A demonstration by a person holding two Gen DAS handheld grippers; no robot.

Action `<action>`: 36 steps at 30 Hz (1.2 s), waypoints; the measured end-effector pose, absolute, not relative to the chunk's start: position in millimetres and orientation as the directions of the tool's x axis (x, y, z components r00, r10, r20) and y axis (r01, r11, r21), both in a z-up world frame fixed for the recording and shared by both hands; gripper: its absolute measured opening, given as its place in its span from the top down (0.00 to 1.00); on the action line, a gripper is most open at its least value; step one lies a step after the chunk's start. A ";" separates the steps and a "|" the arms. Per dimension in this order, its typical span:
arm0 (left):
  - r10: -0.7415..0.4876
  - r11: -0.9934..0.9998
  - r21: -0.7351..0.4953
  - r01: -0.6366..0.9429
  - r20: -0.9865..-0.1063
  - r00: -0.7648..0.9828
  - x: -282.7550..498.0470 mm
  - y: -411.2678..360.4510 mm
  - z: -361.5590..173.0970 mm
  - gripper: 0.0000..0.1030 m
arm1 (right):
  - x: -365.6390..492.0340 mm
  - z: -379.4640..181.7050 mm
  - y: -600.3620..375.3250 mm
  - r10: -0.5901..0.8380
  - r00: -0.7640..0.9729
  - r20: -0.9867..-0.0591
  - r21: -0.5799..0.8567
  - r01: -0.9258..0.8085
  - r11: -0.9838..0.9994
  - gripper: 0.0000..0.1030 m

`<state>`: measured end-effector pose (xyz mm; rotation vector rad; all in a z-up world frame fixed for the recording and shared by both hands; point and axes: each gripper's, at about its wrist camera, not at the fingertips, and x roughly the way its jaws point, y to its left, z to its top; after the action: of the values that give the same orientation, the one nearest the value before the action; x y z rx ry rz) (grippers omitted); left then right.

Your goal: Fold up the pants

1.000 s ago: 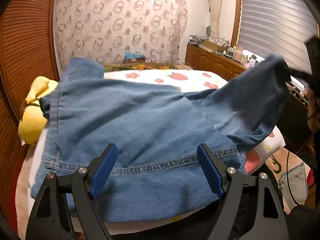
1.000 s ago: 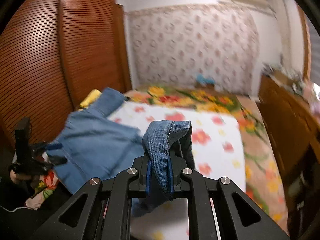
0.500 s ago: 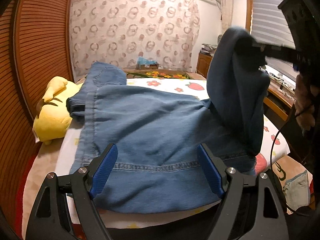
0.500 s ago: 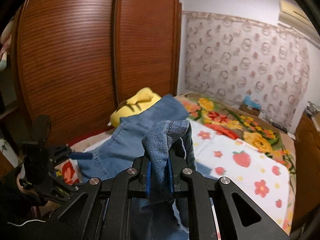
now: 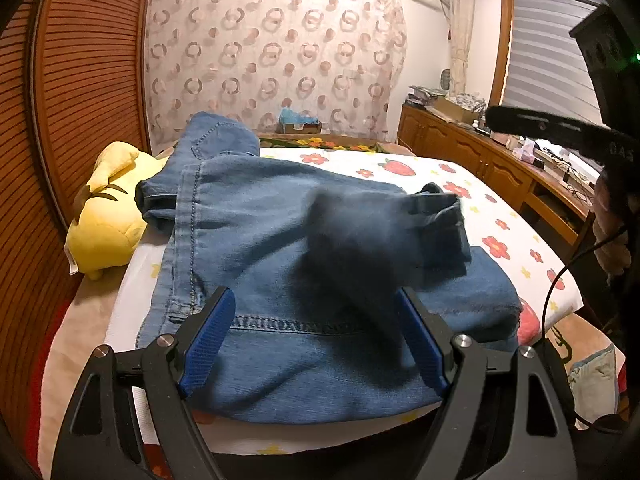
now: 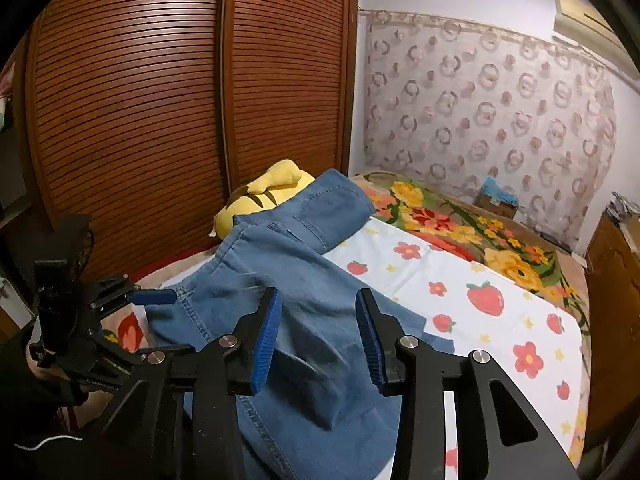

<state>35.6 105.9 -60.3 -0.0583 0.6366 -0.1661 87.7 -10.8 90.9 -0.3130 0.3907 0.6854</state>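
Blue denim pants [image 5: 256, 240] lie on the bed, also in the right wrist view [image 6: 304, 280]. A leg end [image 5: 384, 232] is blurred as it drops onto the pants' middle. My left gripper [image 5: 316, 336] is open and empty, its blue pads over the near hem. It also shows at the left of the right wrist view [image 6: 156, 300]. My right gripper [image 6: 318, 332] is open and empty above the pants; its dark body shows at the right of the left wrist view [image 5: 560, 128].
A yellow plush toy [image 5: 108, 216] lies at the bed's left, under the pants' far end. A brown slatted wardrobe [image 6: 160, 120] stands on the left. A wooden cabinet [image 5: 480, 168] runs along the right. The white flower-print sheet [image 6: 480, 308] covers the bed.
My right gripper carried the leg end up and over toward the left, then opened and let it go. The leg end now falls onto the pants. My left gripper stayed open.
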 end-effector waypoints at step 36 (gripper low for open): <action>-0.137 0.990 -0.117 0.080 -0.631 0.764 45.2 130.0 -90.5 0.20 | 79.4 8.8 15.5 0.515 0.556 -0.652 -0.094 -0.733 0.673 0.58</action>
<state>45.2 130.0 -90.5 -0.0851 0.6921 -0.1183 79.4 15.5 8.8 -0.3786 0.6329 0.7578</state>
